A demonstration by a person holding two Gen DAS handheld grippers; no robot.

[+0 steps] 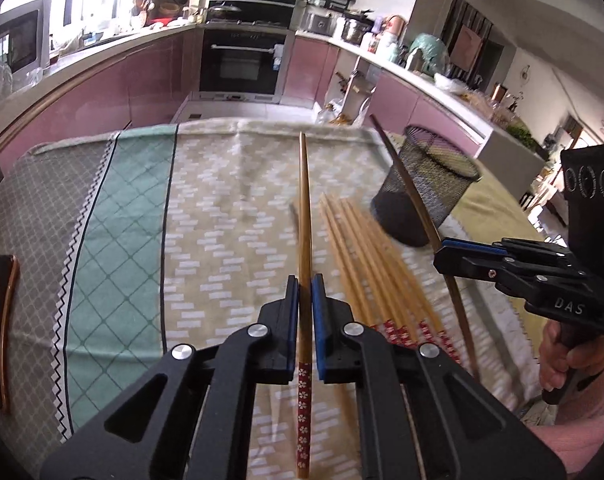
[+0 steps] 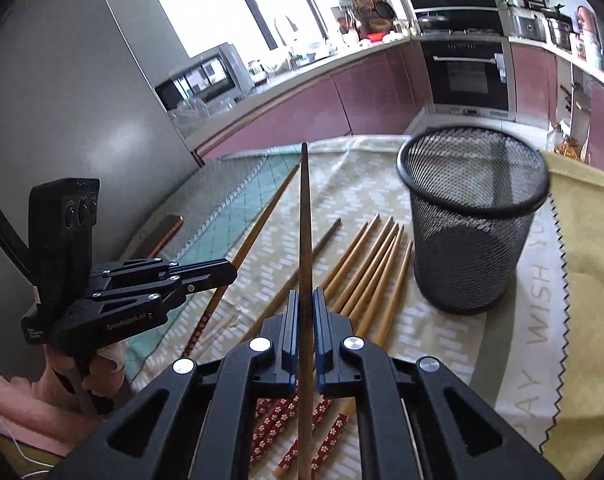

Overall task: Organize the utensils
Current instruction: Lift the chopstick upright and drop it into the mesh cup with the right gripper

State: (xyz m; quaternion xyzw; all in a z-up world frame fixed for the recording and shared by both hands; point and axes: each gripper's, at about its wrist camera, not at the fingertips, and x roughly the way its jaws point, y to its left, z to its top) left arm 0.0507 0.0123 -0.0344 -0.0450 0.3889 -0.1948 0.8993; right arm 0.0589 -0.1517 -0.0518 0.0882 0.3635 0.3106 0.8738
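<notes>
Loose chopsticks (image 2: pixel 375 268) lie side by side on the worktop (image 1: pixel 230 208), tips fanned toward the far edge, red flower-patterned handles toward the person. One darker stick (image 2: pixel 302 276) lies just left of the bundle.

Left tongs (image 1: pixel 305 292) are clamped on a light wooden chopstick with a red patterned handle (image 1: pixel 305 216); it runs straight out between the blue pads, tip raised over the cloth.

Right tongs (image 2: pixel 303 304) are clamped on a darker brown chopstick (image 2: pixel 305 216), likewise pointing forward and lifted clear of the pile. In the left view the same stick (image 1: pixel 413 196) slants across the front of the black mesh cup (image 1: pixel 429 188).

Mesh cup stands upright just right of the bundle, apart from it.

Worktop carries a patterned cloth, beige, green and grey; a yellow cloth (image 2: pixel 585 280) lies to the right. A dark slab with a copper edge (image 1: pixel 0 332) rests at the left margin. A hand (image 1: pixel 561 360) grips the right handle.
</notes>
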